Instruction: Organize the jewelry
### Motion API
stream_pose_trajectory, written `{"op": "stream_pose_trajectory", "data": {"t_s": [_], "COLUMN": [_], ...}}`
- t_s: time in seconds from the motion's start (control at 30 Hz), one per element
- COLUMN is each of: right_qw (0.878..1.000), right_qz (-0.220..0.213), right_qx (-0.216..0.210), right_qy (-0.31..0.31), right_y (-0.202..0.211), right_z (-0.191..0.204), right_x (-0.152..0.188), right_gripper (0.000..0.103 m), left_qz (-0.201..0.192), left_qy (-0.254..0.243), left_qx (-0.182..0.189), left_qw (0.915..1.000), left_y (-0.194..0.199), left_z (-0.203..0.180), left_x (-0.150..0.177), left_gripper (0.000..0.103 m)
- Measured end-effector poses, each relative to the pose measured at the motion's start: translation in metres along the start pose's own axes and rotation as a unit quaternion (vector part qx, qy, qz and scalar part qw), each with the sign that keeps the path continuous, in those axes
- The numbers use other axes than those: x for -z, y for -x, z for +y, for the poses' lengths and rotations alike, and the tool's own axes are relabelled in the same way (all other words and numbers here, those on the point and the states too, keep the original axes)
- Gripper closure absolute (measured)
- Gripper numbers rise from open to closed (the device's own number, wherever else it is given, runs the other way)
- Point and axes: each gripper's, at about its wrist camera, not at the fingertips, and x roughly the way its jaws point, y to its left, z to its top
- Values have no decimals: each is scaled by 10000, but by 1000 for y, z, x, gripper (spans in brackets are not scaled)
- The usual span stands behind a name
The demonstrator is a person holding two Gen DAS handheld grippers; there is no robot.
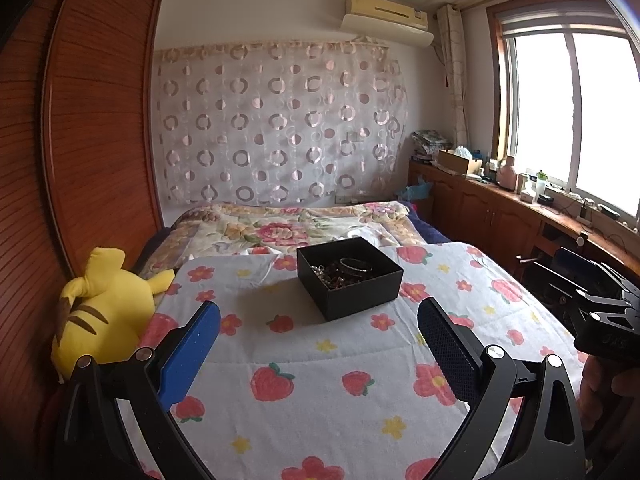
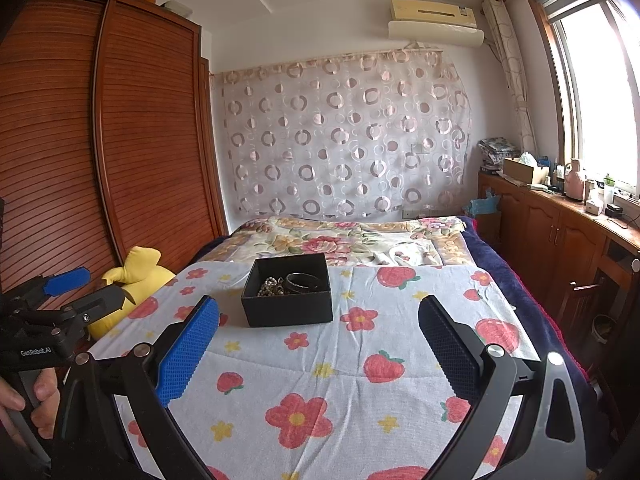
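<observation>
Wardrobe point(image 1: 100, 120): tall brown unit with slatted sliding doors, filling the left side of the room in both views.
Patterned curtain point(image 1: 280, 128): sheer, with pink and grey rings, hung across the far wall under an air conditioner point(image 1: 386, 10).
Window point(image 1: 568, 108): bright, on the right, above a long wooden cabinet point(image 1: 496, 208) whose top carries bottles, a cardboard box and small clutter.
Bed point(image 1: 280, 228): covered at the far end by a floral quilt; the near part lies under a white cloth point(image 1: 320, 380) printed with strawberries and flowers.
Plush toy point(image 1: 100, 312): yellow with brown stripes, lying at the cloth's left edge, against the wardrobe.
Jewelry box point(image 1: 352, 280): black, square, open-topped, sitting on the printed cloth toward its far end, ahead of both grippers and apart from them.
Jewelry: inside the box, a dark bangle point(image 2: 303, 281) beside a tangle of beaded strands point(image 2: 270, 286); finer detail is too small to tell.
Left gripper point(image 1: 320, 328): spread wide and empty, one blue pad and one black pad, above the cloth short of the box; in the right wrist view it appears at the left edge, held in a hand point(image 2: 28, 400).
Right gripper point(image 2: 320, 328): likewise spread wide with nothing between its pads, above the cloth just short of the box.
</observation>
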Motion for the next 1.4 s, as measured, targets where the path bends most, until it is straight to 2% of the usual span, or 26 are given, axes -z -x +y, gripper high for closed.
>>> {"op": "stream_pose_trajectory", "data": {"t_s": [1.4], "right_qw": [10000], "right_qz": [-11], "right_qx": [1], "right_qy": [10], "right_y": [-1], "right_z": [2], "right_x": [2], "right_gripper": [2], "left_qz": [5], "left_qy": [-13], "left_qx": [-23], "left_qw": [10000], "left_y": [0], "left_z": [0], "left_x": [1], "left_gripper": [8]}}
